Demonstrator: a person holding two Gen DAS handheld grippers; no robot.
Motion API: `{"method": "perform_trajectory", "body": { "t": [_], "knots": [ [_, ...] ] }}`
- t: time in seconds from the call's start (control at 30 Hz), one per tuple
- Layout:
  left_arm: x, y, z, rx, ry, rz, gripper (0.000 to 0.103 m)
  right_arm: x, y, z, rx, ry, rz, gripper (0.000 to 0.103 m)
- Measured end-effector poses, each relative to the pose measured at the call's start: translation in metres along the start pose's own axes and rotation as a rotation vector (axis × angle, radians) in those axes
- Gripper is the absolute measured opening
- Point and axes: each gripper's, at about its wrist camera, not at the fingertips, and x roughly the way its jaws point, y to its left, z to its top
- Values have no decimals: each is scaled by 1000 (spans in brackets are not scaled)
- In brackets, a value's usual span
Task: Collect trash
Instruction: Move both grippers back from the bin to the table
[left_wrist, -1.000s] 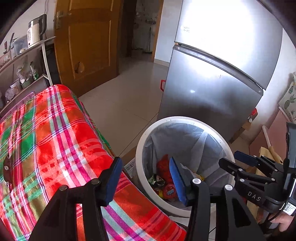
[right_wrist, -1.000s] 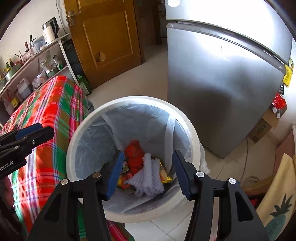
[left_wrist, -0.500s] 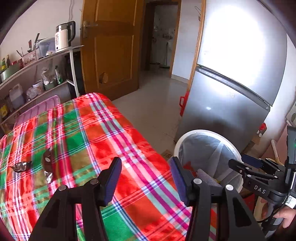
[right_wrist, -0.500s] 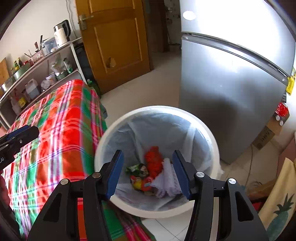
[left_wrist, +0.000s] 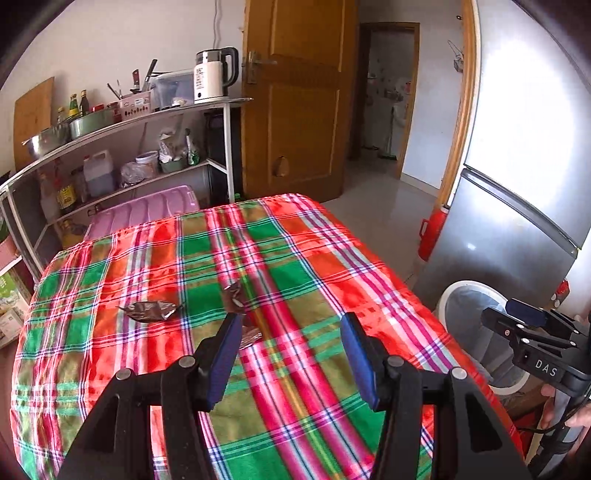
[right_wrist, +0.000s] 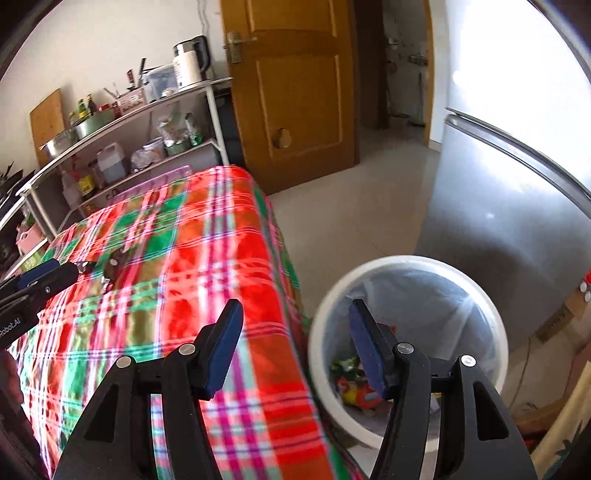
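Note:
Dark brown wrappers lie on the plaid tablecloth (left_wrist: 303, 258): one crumpled wrapper (left_wrist: 151, 310) at the left, a second wrapper (left_wrist: 234, 295) ahead, and a shiny scrap (left_wrist: 253, 336) beside my left finger. My left gripper (left_wrist: 291, 325) hovers open over the cloth just short of them, with nothing between its blue pads. My right gripper (right_wrist: 295, 310) is above the table's edge and the white lined bin (right_wrist: 406, 260). Its jaws are opening and nothing is between them. Colourful trash (right_wrist: 354, 384) lies in the bin's bottom. The wrappers (right_wrist: 112, 264) also show blurred in the right wrist view.
A grey fridge (left_wrist: 517, 221) stands right behind the bin (left_wrist: 454, 291). A metal shelf (left_wrist: 129, 122) with a kettle (left_wrist: 212, 74), pots and bottles lines the far wall. A wooden door (left_wrist: 303, 110) stands open beside it. A purple lid (left_wrist: 144, 216) sits behind the table.
Both grippers have swung away from the bin toward the table. The left now faces the cloth and wrappers. The right's jaws stand slightly wider.

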Motion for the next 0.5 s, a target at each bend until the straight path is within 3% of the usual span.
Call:
{"method": "perform_trajectory", "body": {
  "t": [0.2, 0.33, 0.5],
  "knots": [
    [-6, 51, -6, -70, -3, 32, 55, 16, 45, 8, -72, 20, 51, 60],
    [-8, 84, -9, -113, 7, 73, 63, 29, 74, 14, -114, 34, 86, 60],
    [-2, 129, -13, -188, 34, 112, 65, 49, 110, 22, -161, 54, 130, 60]
  ]
}}
